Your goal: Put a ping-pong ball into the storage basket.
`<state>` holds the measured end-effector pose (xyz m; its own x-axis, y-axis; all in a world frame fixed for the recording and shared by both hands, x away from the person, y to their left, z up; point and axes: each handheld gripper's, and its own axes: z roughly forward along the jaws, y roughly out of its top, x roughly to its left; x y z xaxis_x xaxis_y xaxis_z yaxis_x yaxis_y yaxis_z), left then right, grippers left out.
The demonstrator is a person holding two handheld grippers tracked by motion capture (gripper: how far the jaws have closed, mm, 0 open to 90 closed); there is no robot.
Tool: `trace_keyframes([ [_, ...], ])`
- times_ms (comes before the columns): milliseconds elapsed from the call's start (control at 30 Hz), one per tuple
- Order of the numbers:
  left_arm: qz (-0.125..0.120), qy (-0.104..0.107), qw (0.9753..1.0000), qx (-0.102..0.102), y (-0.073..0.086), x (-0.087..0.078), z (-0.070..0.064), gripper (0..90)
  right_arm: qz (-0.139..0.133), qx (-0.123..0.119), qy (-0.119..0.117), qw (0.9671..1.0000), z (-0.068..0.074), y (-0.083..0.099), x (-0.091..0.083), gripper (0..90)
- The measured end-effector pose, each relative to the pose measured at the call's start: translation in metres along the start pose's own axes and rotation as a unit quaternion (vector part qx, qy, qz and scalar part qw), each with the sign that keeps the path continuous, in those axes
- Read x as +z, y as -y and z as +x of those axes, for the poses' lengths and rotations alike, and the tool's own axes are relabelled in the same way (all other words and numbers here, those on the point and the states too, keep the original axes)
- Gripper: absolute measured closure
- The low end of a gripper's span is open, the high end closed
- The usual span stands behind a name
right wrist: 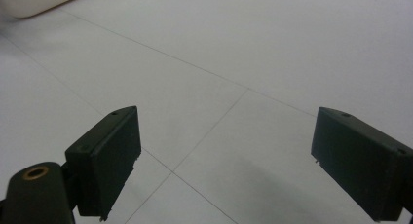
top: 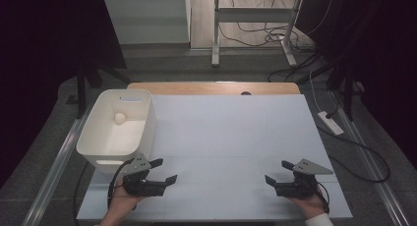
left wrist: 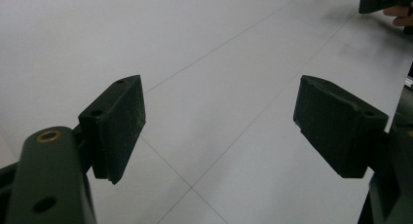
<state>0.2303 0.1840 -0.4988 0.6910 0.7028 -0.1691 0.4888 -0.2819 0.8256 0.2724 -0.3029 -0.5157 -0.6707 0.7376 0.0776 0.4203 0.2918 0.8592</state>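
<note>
Both grippers, left [top: 163, 171] and right [top: 277, 172], rest open and empty, so I judge the ball [top: 120, 118] in the bin [top: 146, 122] light, taken across its middle.

Bare white table [top: 231, 137] lies open throughout; the white bin [top: 118, 130] blocks its left edge.

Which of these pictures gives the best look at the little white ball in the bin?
The high view. It looks down into the white bin and shows the ball lying near its far wall. The right gripper view catches just a pale, blurred edge at its top left, probably the bin, with no sight inside. The left gripper view looks across the white table.
</note>
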Motion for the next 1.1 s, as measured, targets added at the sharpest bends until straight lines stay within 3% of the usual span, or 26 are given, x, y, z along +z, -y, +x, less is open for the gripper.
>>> trace_keyframes([
  [400,-0.009,-0.014,0.9998,-0.014,0.020,-0.005,0.011,20.5,-0.001,-0.004,-0.002,1.0000,0.000,0.001,0.000,10.8],
  [1100,-0.011,-0.013,0.9998,-0.012,0.020,-0.001,0.011,20.2,-0.001,-0.008,-0.008,0.9999,0.002,0.002,-0.001,10.8],
])
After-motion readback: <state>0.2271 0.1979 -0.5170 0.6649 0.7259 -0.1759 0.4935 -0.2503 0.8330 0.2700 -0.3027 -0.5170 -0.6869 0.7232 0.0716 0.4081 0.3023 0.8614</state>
